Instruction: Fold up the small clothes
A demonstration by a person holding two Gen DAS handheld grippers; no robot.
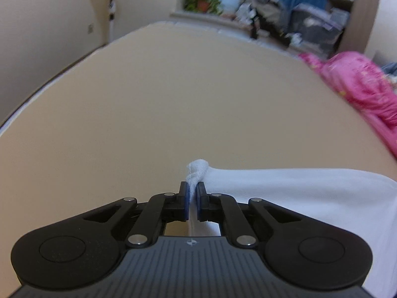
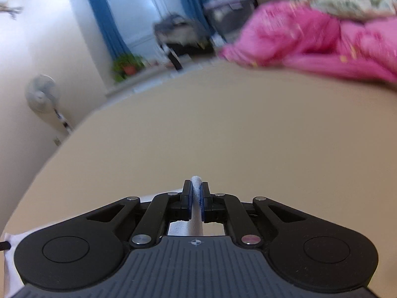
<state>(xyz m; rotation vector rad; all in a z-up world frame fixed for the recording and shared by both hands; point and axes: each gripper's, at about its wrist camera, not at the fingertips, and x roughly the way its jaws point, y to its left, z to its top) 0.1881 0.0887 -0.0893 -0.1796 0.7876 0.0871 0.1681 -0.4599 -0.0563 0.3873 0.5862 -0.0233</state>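
White garment (image 1: 285, 198): soft, bunching at its pinched edge, lying near on the beige bed surface (image 1: 173, 99). Left gripper (image 1: 193, 191) and right gripper (image 2: 196, 191) are clamping it. Open surface is stretching far; pink bedding (image 1: 359, 87) is crowding the right.

Ahead of you the tan bed (image 1: 173, 99) is lying bare and open right up to its far edge, giving you wide room to pass; to your right the pink bedding (image 1: 359, 87) is piling up and blocking that side
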